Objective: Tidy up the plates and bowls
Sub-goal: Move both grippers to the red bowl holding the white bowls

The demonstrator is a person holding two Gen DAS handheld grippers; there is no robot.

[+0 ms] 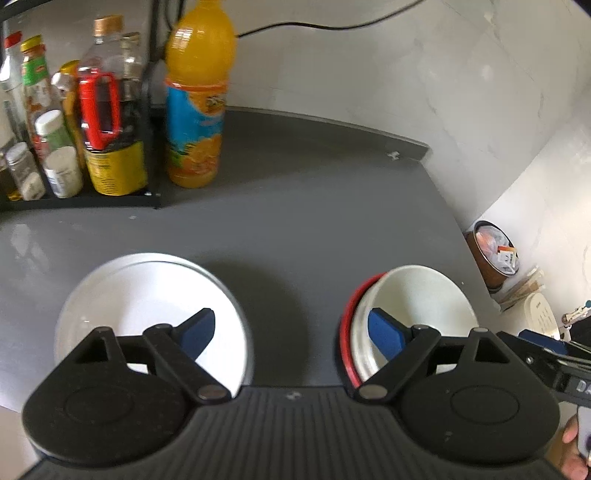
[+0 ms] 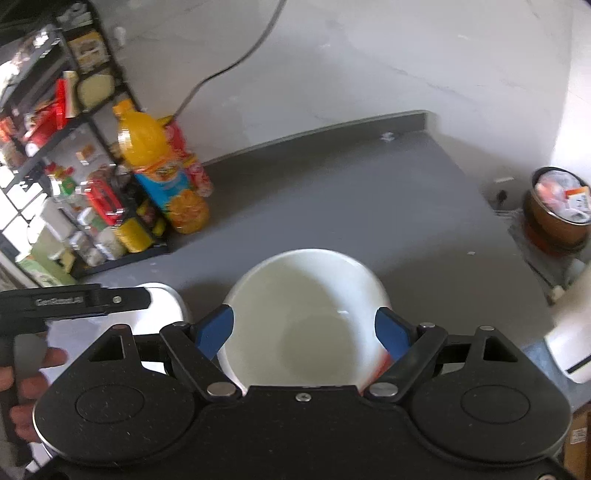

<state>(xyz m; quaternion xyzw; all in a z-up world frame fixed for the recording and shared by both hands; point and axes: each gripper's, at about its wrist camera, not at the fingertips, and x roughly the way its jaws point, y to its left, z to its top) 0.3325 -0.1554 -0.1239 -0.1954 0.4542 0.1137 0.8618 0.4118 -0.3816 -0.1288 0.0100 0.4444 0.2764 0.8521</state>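
Left tool [image 1: 295, 332] hovering over the grey table [image 1: 314, 192], blue fingers [image 1: 199, 330] spread wide apart, clasping nothing. Lying below its left finger, a white plate [image 1: 147, 291], flat on the table. Sitting below its right finger, a white bowl [image 1: 424, 295], with a red rim [image 1: 347, 325] showing along its left edge, seemingly a second vessel underneath. Plate and bowl resting apart, a strip of bare table between them.

Right tool [image 2: 304, 328] hanging directly above the same white bowl [image 2: 306, 314], fingers [image 2: 216, 330] likewise splayed, one on each side of the bowl's rim; whether touching the rim or just clear of it, impossible to tell. Peeking out at the bowl's lower right edge, a smear of red [image 2: 384, 363]. Showing at the left, partly hidden behind the other tool's black body [image 2: 74, 301], the white plate [image 2: 166, 302].

Standing at the back left of the table, an orange juice bottle [image 1: 197, 96], just beside a black rack [image 1: 81, 201] crowded with sauce bottles and jars [image 1: 92, 110]. Trailing down the pale wall behind, a dark cable [image 1: 332, 26]. Sitting off the table's right edge, lower down, a brown bin [image 1: 493, 254] holding litter. Gripping each handle, a person's hand [image 2: 29, 391], fingertips only in view.
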